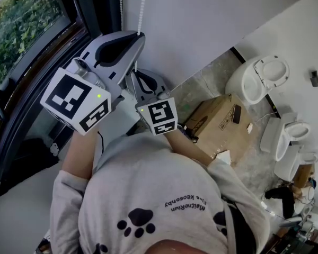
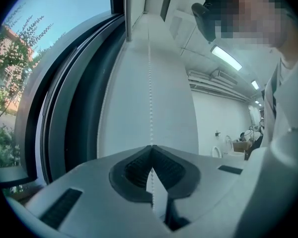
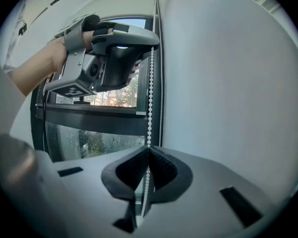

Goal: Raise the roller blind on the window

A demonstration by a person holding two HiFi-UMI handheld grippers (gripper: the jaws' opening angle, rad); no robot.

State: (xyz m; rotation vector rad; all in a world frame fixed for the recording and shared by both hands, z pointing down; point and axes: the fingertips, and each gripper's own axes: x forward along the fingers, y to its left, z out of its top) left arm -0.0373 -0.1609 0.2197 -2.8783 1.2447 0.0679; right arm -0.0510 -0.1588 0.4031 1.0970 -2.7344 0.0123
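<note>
White beaded plastic chain (image 3: 150,98), gripped twice
Left tool (image 2: 150,147) clamps it at the head view's upper centre; right tool (image 3: 149,149) clamps it just below.

Left gripper (image 2: 151,148) and right gripper (image 3: 149,148): pale grey moulded shells with dark ribbed pads (image 2: 134,170). Each bears a white cube (image 1: 77,100) of black square markers (one green light apiece). Grey short-sleeved shirt (image 1: 148,189) with dark paw prints.

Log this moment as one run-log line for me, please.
left gripper: shut on bead chain, upper hold | right gripper: shut on bead chain, lower hold | chain: hangs beside window
</note>
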